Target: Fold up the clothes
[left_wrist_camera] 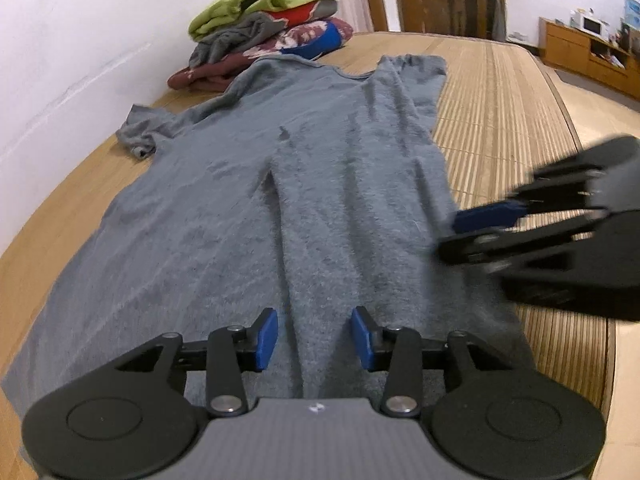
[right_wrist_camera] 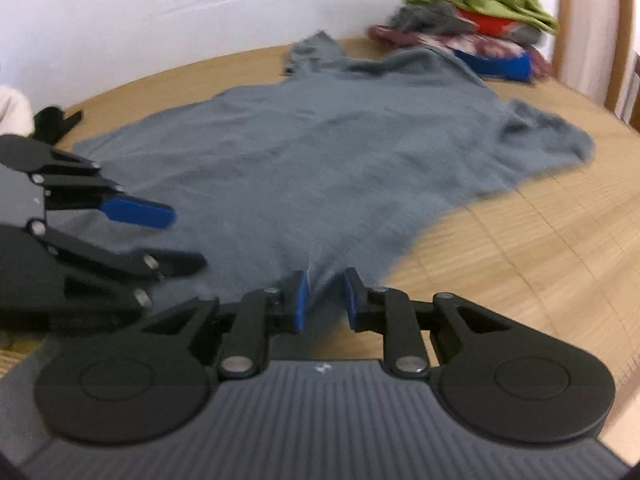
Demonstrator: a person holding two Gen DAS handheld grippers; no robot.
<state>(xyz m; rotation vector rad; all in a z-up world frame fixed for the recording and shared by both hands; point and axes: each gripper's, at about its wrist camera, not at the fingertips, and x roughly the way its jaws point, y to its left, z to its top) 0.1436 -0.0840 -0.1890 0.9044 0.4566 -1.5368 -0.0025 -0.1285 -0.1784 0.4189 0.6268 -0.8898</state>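
A grey-blue T-shirt lies spread flat on the bamboo mat, collar away from me. My left gripper hovers over its hem near the middle. It is open, with bare cloth showing between its blue pads. My right gripper is at the shirt's right hem corner, where its fingers have closed in on a bunched fold of cloth that fills the narrow gap. In the left wrist view the right gripper comes in blurred from the right. In the right wrist view the left gripper shows at the left, open.
A pile of clothes, green on top, sits beyond the collar against the white wall. The bamboo mat stretches bare to the right of the shirt. A wooden chair and a cabinet stand far behind.
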